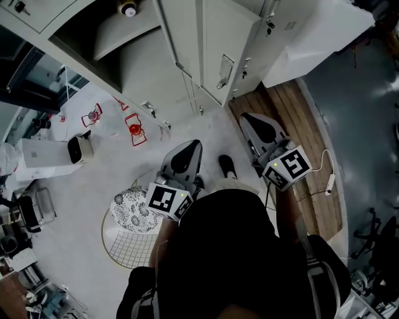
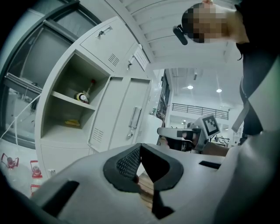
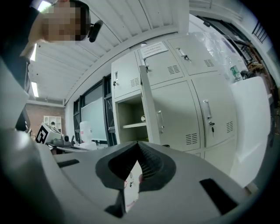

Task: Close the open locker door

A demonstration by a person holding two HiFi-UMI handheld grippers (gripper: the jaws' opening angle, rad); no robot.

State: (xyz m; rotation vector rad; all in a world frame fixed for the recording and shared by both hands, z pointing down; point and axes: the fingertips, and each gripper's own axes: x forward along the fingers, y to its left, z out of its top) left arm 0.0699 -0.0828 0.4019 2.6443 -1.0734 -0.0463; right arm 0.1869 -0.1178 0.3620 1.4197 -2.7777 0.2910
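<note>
Inspecting progress: closing not begun | locker door [image 3: 146,105] stands swung out, beside its open compartment [image 3: 127,117] | left tool [image 1: 187,149] and right tool [image 1: 252,122] both closed, empty, well apart from door | remaining, by my judgement: reach door, push it shut.

Head view: lockers [image 1: 212,43] cut off by top edge. Small object [image 1: 129,9] in open compartment [image 1: 134,62] partly out of frame. Person's dark torso [image 1: 230,261] hides both hands and floor beneath.
Left gripper view: yellow item [image 2: 71,124] low in open compartment too small to identify.
Right gripper view: notice [image 3: 153,49] on top locker, print unreadable. Right gripper [image 3: 137,146] body covers lower lockers and bottom of open compartment.
</note>
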